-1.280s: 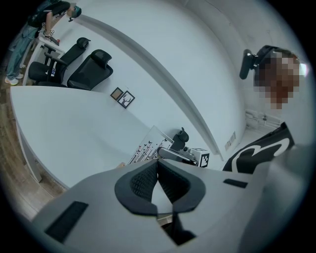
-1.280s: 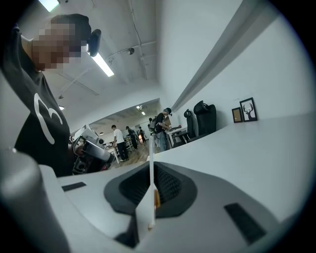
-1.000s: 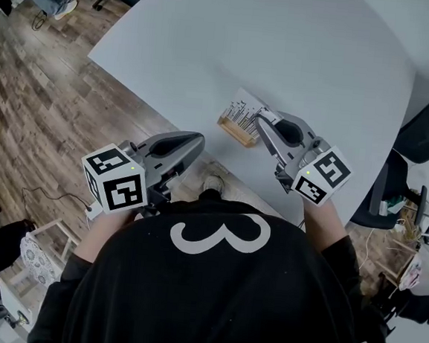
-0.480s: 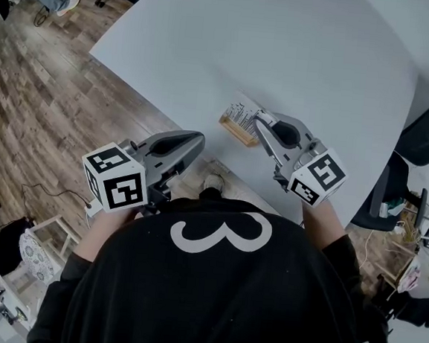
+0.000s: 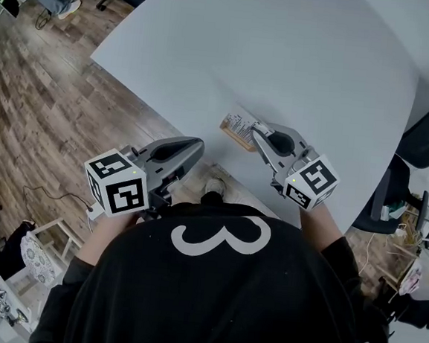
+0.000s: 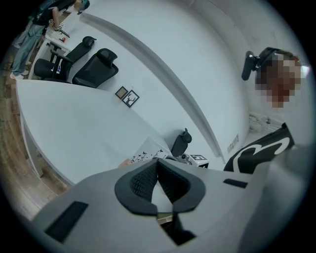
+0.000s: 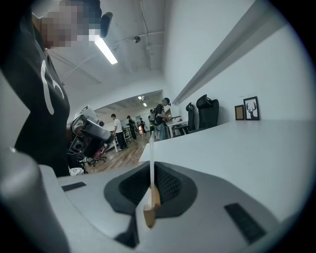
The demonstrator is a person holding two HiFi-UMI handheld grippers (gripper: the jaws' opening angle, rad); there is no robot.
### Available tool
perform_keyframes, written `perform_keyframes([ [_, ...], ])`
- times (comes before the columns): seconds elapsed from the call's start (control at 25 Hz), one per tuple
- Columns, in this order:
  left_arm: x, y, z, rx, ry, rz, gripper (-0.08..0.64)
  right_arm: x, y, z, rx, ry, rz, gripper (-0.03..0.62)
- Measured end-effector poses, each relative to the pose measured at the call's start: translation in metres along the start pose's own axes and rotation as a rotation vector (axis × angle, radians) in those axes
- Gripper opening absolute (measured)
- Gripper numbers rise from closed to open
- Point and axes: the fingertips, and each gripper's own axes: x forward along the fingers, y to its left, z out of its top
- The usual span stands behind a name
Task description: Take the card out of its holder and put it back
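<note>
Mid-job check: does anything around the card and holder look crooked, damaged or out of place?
Nothing stands out. The card stands upright, pinched in the right gripper, its lower edge meeting the wooden holder squarely near the table edge. The left gripper is shut and empty, off to the side.

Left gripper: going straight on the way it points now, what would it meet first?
Most likely the white printed card in its wooden holder, just past the left gripper tips; depth is unclear, so the white tabletop could come first.
</note>
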Motion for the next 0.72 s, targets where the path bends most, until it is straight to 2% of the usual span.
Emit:
perform_keyframes([
  [0.52, 0.005, 0.010, -0.002, -0.035, 0.010, -0.002, 0.014, 0.005, 0.000, -0.014, 0.036, 0.049, 0.012, 0.034],
  [0.6, 0.005, 0.010, -0.003, -0.039, 0.016, -0.003, 0.014, 0.004, 0.001, -0.014, 0.054, 0.045, 0.013, 0.083],
  [0.72, 0.006, 0.010, -0.002, -0.034, 0.022, -0.015, 0.014, 0.000, -0.001, -0.009, 0.099, 0.018, 0.012, 0.119],
])
